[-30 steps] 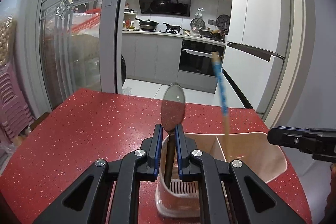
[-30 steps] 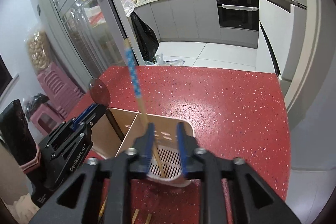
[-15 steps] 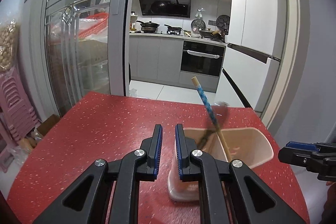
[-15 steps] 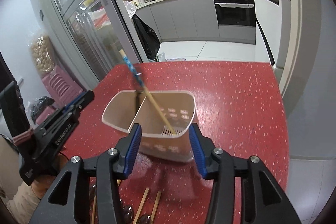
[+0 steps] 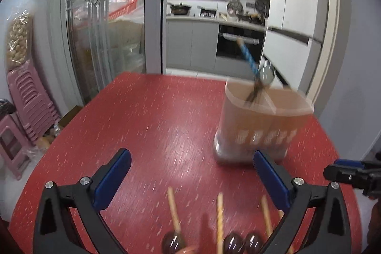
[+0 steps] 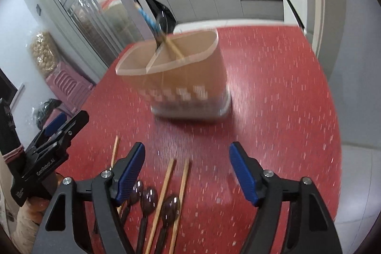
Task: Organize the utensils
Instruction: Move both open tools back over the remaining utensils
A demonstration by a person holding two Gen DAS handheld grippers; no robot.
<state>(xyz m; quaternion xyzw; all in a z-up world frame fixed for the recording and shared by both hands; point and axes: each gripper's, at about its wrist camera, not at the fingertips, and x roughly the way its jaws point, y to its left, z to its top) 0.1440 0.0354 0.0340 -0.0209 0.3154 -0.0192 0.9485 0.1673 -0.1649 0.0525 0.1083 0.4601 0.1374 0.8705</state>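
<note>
A beige two-compartment utensil holder (image 5: 262, 125) (image 6: 185, 82) stands on the red table. A blue-handled chopstick (image 5: 247, 57) (image 6: 146, 16) and a dark spoon (image 5: 266, 74) (image 6: 163, 20) lean in it. My left gripper (image 5: 190, 173) is open and empty, low over loose wooden chopsticks (image 5: 220, 218) and dark spoons (image 5: 172, 242). My right gripper (image 6: 187, 170) is open and empty above the same chopsticks (image 6: 164, 192) and spoons (image 6: 170, 207). The left gripper also shows in the right wrist view (image 6: 59, 127), and the right gripper in the left wrist view (image 5: 352, 175).
The red speckled table (image 5: 154, 123) ends at the right edge near a grey wall. Pink stacked stools (image 5: 26, 97) stand at the left on the floor. A glass sliding door (image 5: 107, 39) and a kitchen lie beyond the table.
Both grippers let go of the spoon and the chopstick in the holder, opened wide and drew back and down toward the loose utensils at the near edge.
</note>
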